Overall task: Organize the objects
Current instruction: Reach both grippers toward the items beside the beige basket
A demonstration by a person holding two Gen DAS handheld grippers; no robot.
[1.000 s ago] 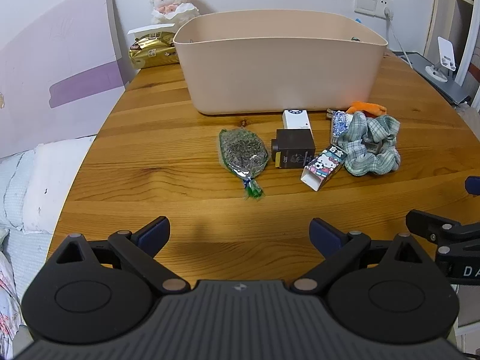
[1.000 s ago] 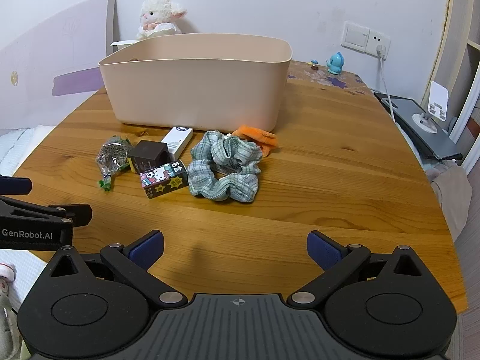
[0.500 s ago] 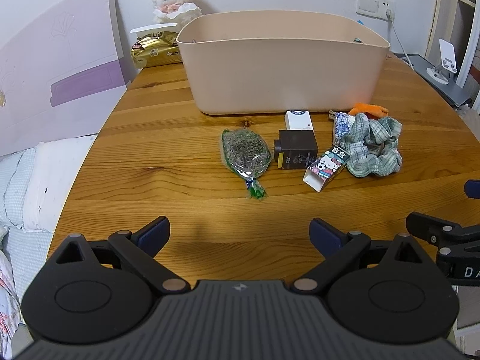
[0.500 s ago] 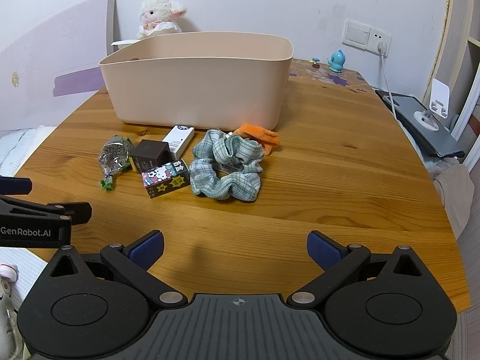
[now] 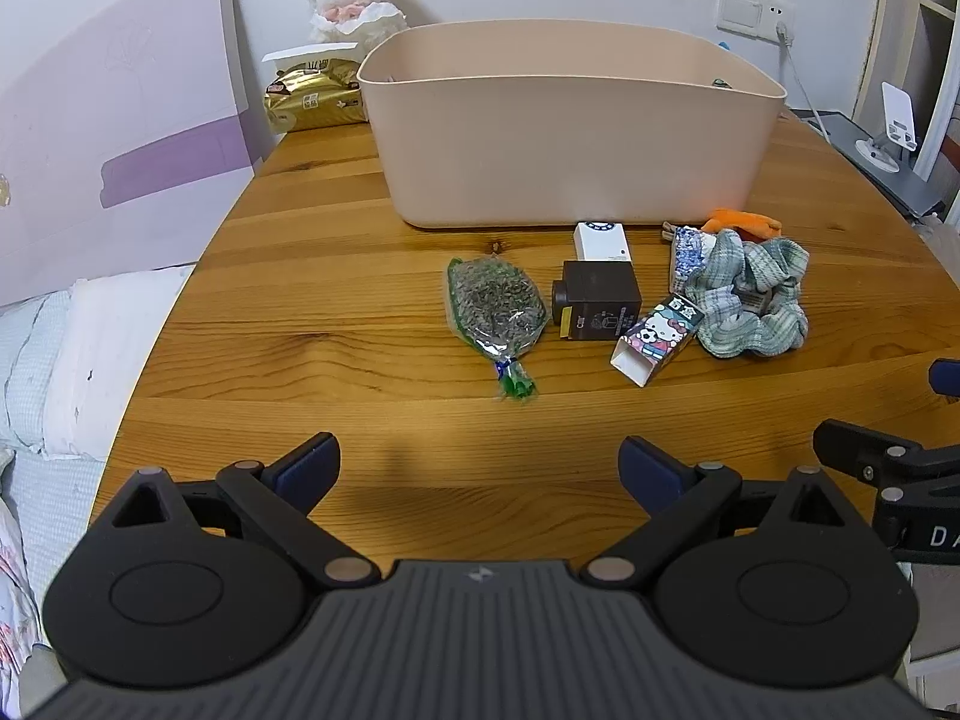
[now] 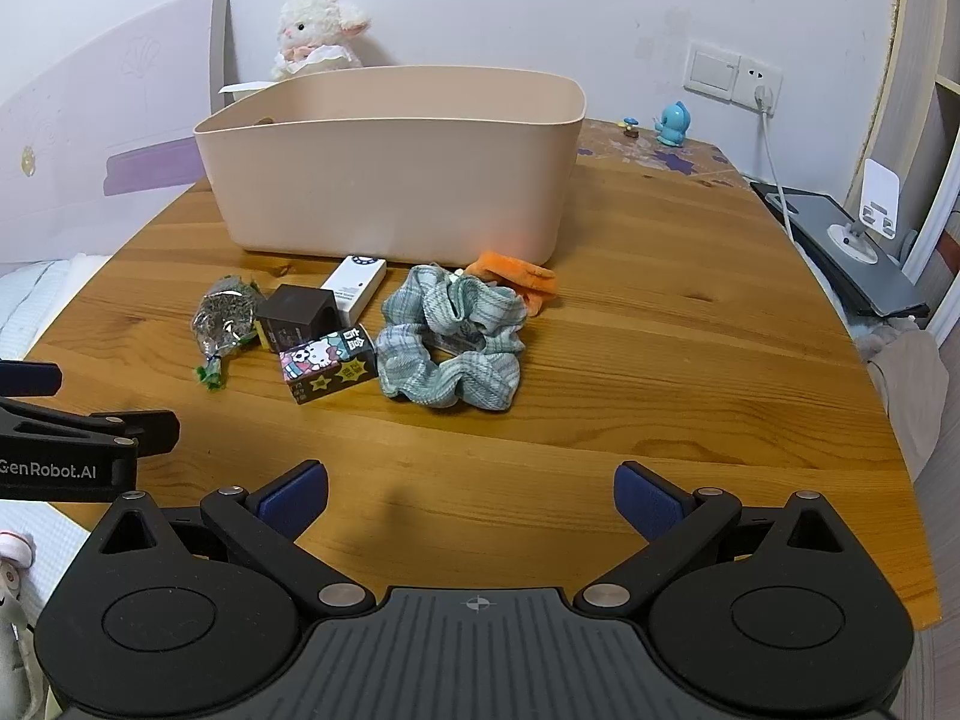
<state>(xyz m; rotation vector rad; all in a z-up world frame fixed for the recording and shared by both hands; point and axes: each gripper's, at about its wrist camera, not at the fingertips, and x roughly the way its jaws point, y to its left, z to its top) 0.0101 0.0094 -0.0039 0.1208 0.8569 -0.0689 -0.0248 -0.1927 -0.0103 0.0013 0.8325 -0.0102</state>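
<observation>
While both tools hang over the near edge of the surface (image 5: 300,324), the left tool (image 5: 479,471) and right tool (image 6: 471,495) gape wide and carry nothing, so I judge no pick has begun. Next comes a reach forward to the cluster just before the beige bin (image 6: 390,180) at the surface's far middle: a seed packet (image 5: 495,306), dark box (image 5: 600,300), cartoon carton (image 5: 657,333), white box (image 5: 600,240) and checked scrunchie (image 6: 453,342), limp and easily pinched, an orange scrap (image 6: 516,276) just behind it.
</observation>
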